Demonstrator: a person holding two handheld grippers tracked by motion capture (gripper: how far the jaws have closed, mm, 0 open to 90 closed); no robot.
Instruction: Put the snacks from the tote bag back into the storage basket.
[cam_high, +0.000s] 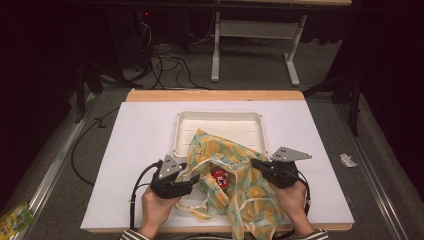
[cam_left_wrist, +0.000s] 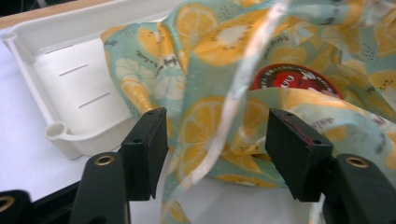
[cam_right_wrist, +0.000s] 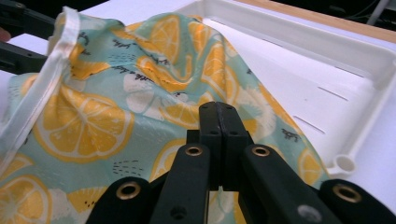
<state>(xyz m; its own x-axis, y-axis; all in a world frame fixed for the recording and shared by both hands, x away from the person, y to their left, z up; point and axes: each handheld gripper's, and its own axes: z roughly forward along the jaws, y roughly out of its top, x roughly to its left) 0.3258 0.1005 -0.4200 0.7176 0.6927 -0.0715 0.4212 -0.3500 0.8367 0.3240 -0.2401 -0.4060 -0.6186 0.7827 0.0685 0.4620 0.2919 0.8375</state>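
A cloth bag (cam_high: 235, 165) with a lemon print on pale green lies half in a white tray (cam_high: 220, 117) and half on the white tabletop. Its mouth gapes towards me, and a round red lid (cam_high: 220, 177) shows inside. My left gripper (cam_high: 192, 176) stands open at the bag's left rim. In the left gripper view (cam_left_wrist: 217, 149) the fabric and a white strap (cam_left_wrist: 243, 79) pass between its jaws, apart from the pads, and the red lid (cam_left_wrist: 294, 79) sits beyond. My right gripper (cam_high: 256, 163) is shut on the bag's right edge, and folds of the fabric (cam_right_wrist: 116, 107) gather at its tips (cam_right_wrist: 218, 108).
The tray (cam_right_wrist: 327, 51) has a raised rim and slots in its floor. The white board (cam_high: 140, 150) ends at a wooden back edge. On the floor lie cables (cam_high: 170, 65), a yellow-green packet (cam_high: 15, 217) at the left and a paper scrap (cam_high: 347, 160) at the right.
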